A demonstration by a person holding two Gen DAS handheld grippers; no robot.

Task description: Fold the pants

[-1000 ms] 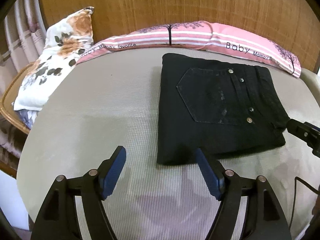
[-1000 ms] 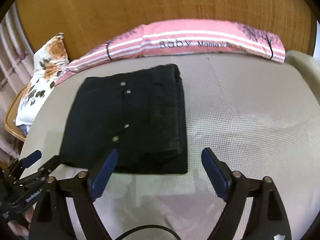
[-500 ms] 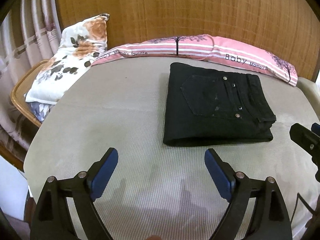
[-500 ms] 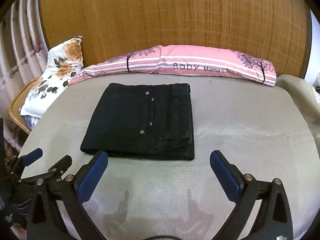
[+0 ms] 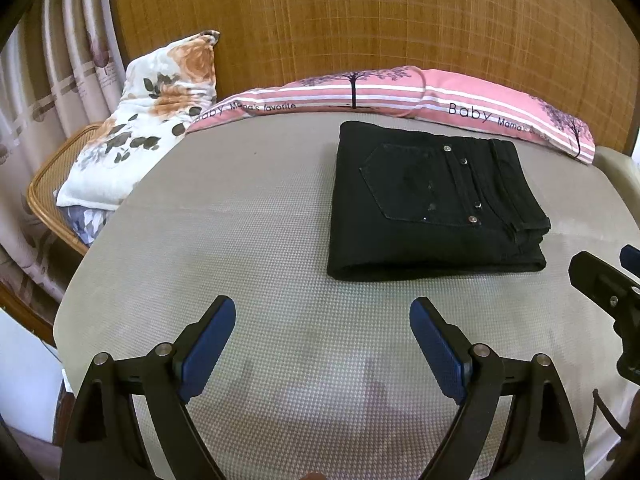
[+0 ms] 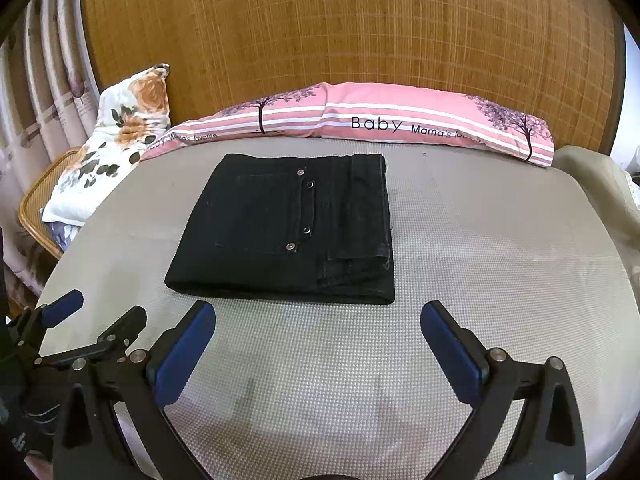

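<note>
Black pants [image 5: 432,204] lie folded into a flat rectangle on the grey mat, back pocket and rivets facing up; they also show in the right wrist view [image 6: 288,232]. My left gripper [image 5: 322,320] is open and empty, hovering over the mat in front of the pants, apart from them. My right gripper [image 6: 318,324] is open and empty, just in front of the pants' near edge. The right gripper's tip shows at the right edge of the left wrist view [image 5: 604,284]; the left gripper shows at lower left in the right wrist view [image 6: 80,332].
A long pink striped pillow [image 6: 380,120] lies along the back of the mat [image 6: 480,280] against a woven wall. A floral pillow [image 5: 140,132] leans at the back left over a rattan chair [image 5: 48,184]. Curtains hang at far left.
Both grippers have pulled back and up from the pants' near edge. The folded pants lie unmoved, now farther away in both views.
</note>
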